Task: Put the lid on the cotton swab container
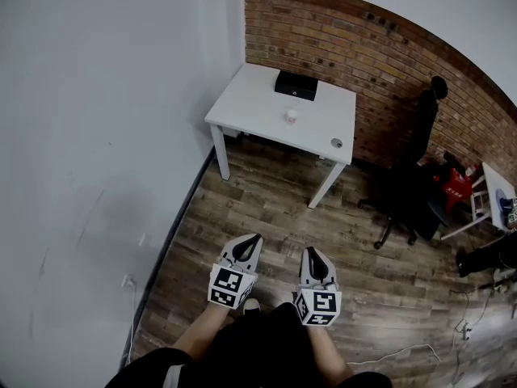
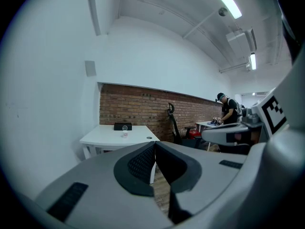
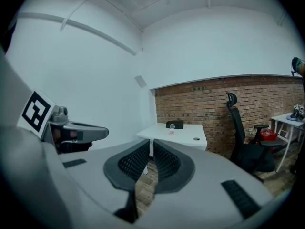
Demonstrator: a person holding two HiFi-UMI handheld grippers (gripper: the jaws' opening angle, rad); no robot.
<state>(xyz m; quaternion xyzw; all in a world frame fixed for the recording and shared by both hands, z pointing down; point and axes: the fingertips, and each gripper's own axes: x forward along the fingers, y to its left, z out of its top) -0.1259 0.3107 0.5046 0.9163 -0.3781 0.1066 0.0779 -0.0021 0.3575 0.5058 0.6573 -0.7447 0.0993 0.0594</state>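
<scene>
A small clear cotton swab container [image 1: 291,116] stands near the middle of a white table [image 1: 242,103] across the room; it also shows far off as the container [image 2: 125,134] and the container [image 3: 172,131]. A small round lid [image 1: 336,143] lies near the table's right front corner, seen too as the lid [image 2: 149,138] and the lid [image 3: 196,139]. My left gripper [image 1: 254,238] and right gripper [image 1: 309,253] are held side by side over the wooden floor, well short of the table. Both are shut with nothing between the jaws, as the left gripper [image 2: 155,147] and right gripper [image 3: 151,144] show.
A black box [image 1: 296,85] sits at the table's back edge against the brick wall [image 1: 388,63]. A black office chair [image 1: 408,192] stands right of the table. A second white table [image 1: 498,192] with red items is at far right, where a person [image 2: 228,109] stands. A white wall [image 1: 97,136] runs along the left.
</scene>
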